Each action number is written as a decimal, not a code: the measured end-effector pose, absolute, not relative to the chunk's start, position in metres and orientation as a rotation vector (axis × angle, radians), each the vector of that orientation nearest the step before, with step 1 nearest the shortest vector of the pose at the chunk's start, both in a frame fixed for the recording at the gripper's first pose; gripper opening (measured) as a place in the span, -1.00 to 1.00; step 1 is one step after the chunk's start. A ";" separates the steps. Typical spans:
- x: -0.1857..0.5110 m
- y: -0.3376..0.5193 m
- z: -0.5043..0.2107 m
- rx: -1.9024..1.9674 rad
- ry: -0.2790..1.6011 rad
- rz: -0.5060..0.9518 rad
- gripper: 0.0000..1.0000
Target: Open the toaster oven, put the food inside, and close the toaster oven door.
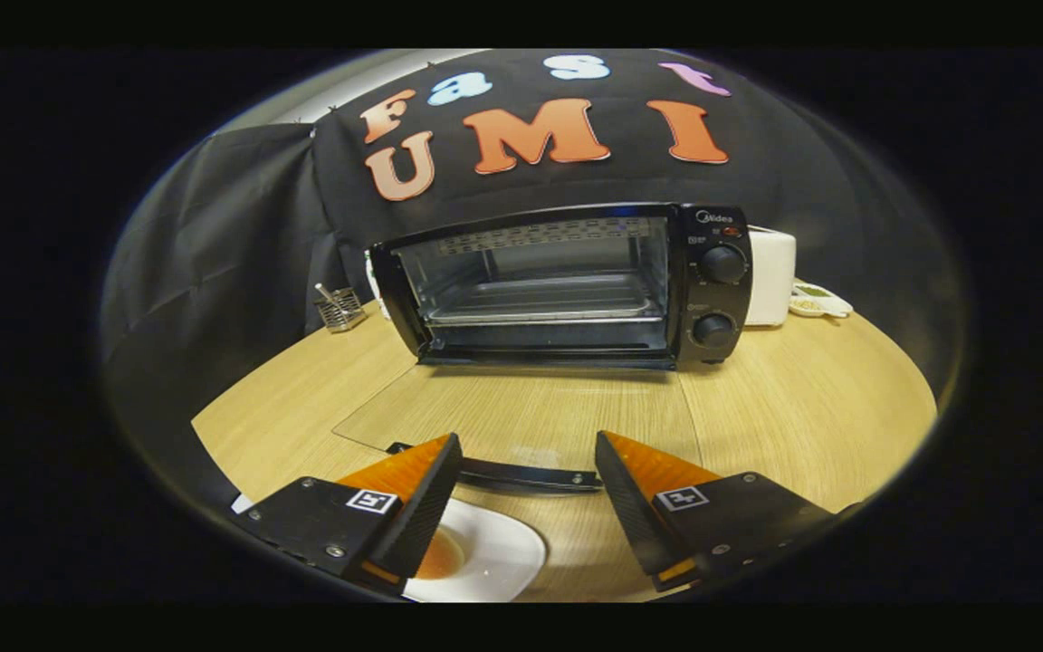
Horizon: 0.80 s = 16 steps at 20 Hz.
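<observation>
jaws: my gripper (529, 493) spread, grasping nothing | toaster oven (567, 285): straight beyond, glass door (521, 418) folded flat on table (802, 407) | food: plate (494, 552) under my left finger

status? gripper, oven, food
Gripper open, holding nothing, just above door handle. Toaster oven door folded down flat, rack bare. Food on white plate beneath the fingers, not yet loaded.

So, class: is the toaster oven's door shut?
No: the toaster oven has its glass door folded down flat onto the table, its handle just ahead of the open, empty claw.
</observation>
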<state>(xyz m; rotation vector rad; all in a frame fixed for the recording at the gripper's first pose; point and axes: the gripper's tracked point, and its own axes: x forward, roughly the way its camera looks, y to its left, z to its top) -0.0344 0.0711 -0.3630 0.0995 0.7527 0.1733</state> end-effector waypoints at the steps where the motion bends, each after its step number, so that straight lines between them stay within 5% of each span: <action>1: -0.039 0.072 -0.360 0.100 0.747 0.173 0.79; 16: -0.150 0.130 -0.362 0.062 0.888 0.400 0.90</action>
